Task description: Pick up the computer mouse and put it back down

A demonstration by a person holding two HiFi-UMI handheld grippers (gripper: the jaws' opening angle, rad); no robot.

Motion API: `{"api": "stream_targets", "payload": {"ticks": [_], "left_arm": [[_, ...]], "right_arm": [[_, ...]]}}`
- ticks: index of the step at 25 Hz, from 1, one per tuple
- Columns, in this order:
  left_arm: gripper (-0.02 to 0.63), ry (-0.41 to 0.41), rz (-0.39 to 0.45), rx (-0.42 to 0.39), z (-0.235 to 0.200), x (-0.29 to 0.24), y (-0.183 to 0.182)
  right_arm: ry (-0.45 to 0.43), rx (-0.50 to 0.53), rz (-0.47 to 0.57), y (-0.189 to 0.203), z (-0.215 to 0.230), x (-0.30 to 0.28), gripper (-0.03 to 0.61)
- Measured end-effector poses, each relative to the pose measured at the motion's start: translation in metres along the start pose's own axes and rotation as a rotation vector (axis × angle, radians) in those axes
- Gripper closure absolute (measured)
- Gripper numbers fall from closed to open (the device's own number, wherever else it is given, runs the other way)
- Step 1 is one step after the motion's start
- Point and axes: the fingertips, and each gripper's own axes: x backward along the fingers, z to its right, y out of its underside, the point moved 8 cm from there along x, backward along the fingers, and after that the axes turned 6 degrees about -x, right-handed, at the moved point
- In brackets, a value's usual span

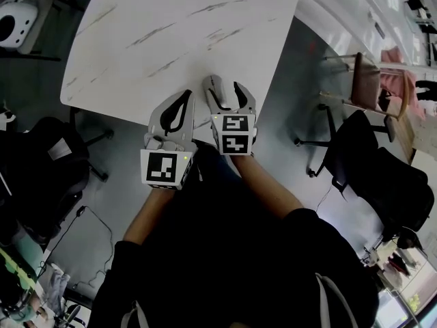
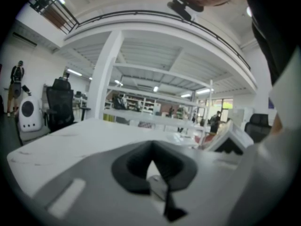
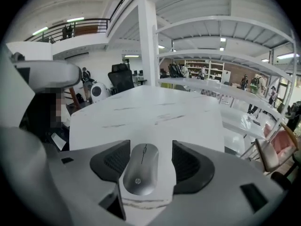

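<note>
1. This looks like a big open office or lab hall.
2. Black office chairs [image 1: 382,176] stand around a white bench [image 1: 171,33].
3. Far back there are long shelves [image 3: 202,69] and an upstairs walkway with a railing [image 3: 89,25].

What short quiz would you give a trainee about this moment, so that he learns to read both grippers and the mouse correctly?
1. True or false: the left gripper holds the mouse.
2. Choose one. The jaws of the right gripper are: A) shut on the mouse; B) apart, with the mouse between them; C) apart, with nothing between them.
3. Short answer: on what does the mouse lie?

Key
1. False. The left gripper's jaws are together and hold nothing.
2. B.
3. On the white table, close to its near edge.
</note>
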Motion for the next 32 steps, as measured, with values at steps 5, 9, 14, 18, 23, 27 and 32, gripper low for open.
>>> {"api": "stream_targets", "payload": {"ticks": [5,9,14,18,23,27,32], "left_arm": [[0.606,0.008,0.047,-0.036,0.011,0.008,-0.017],[0.606,0.007,0.082,-0.066,0.02,0.021,-0.03],[0.606,-0.002,0.125,-0.064,0.032,0.041,-0.043],[0.606,-0.016,0.186,-0.069,0.033,0.053,-0.061],[0.606,-0.034,0.245,-0.107,0.039,0.073,-0.087],[0.606,-0.055,0.255,-0.136,0.044,0.088,-0.103],[0.606,-0.066,0.271,-0.143,0.053,0.101,-0.111]], "right_arm": [[-0.002,-0.04,0.182,-0.029,0.004,0.045,0.472],[-0.003,-0.047,0.306,-0.047,0.003,0.085,0.532],[-0.025,-0.033,0.415,-0.063,-0.001,0.133,0.555],[-0.054,-0.005,0.49,-0.073,-0.007,0.164,0.558],[-0.057,0.063,0.565,-0.082,-0.014,0.198,0.558],[-0.048,0.096,0.622,-0.087,-0.021,0.222,0.558],[-0.059,0.091,0.645,-0.084,-0.025,0.239,0.559]]}}
